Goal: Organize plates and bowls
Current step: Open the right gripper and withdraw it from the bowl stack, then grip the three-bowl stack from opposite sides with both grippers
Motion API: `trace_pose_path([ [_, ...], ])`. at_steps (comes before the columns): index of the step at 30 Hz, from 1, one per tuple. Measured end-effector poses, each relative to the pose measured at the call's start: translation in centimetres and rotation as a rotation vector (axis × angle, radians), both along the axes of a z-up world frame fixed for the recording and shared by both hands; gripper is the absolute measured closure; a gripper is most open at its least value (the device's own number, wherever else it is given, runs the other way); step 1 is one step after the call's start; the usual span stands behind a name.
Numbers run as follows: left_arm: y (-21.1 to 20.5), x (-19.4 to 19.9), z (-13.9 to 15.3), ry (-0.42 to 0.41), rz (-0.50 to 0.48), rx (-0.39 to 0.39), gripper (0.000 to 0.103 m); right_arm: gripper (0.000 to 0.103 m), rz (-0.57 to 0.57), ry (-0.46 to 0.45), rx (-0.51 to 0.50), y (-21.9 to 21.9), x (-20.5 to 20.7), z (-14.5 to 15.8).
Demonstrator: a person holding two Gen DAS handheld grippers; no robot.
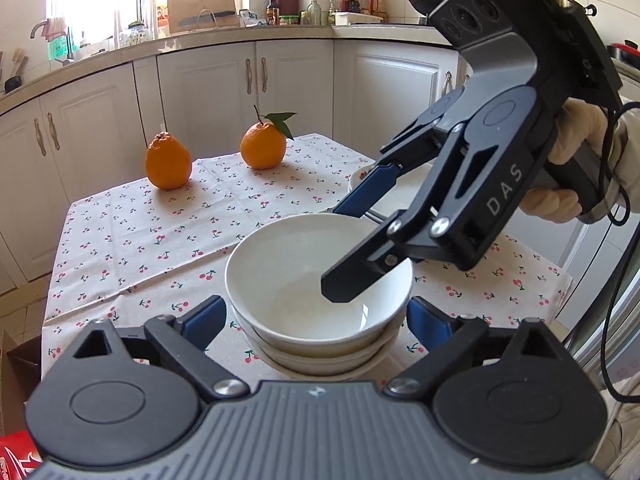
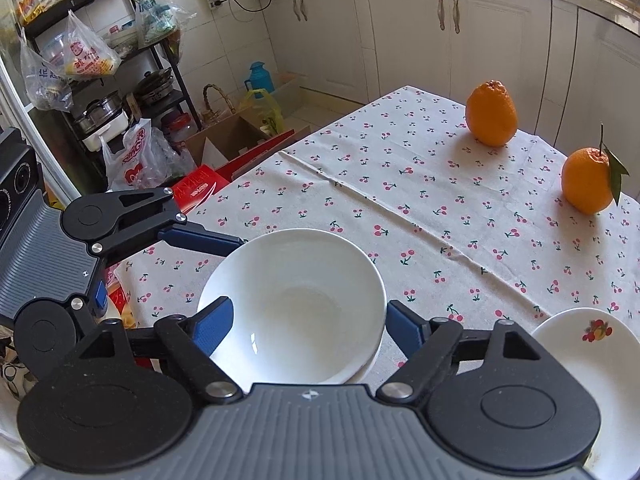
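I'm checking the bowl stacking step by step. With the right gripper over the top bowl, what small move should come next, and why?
Probably lift the right gripper straight up and away. The top bowl already sits nested in the bowl stack, and the gripper is open with one finger inside the rim and one outside, so nothing is left to hold. The plate waits beside it.
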State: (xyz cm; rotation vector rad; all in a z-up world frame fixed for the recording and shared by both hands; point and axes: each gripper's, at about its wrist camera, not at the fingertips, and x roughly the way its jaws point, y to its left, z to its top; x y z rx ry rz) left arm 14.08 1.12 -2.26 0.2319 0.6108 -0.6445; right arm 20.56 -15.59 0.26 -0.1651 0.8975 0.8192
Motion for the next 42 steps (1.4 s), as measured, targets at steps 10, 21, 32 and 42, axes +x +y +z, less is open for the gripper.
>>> trace_pose_path([
  [10, 0.3, -0.4, -0.1, -0.005, -0.035, 0.04, 0.002, 0.0, 0.002, -0.093, -0.032, 0.0, -1.9, 1.3],
  [21, 1.6, -2.1, 0.6, -0.03, -0.013, 0.005, 0.002, 0.0, 0.009, -0.216, -0.1, -0.6, -6.4, 2.1],
  [32, 2.7, -3.5, -0.6, -0.068, 0.022, 0.052, 0.001, 0.0, 0.04, -0.242, -0.147, -1.2, -9.1, -0.3],
  [42, 2.3, 0.1, -4.9, 0.068, -0.061, 0.115, 0.001, 0.0, 0.049, -0.176, -0.235, -0.4, -6.7, -5.7],
])
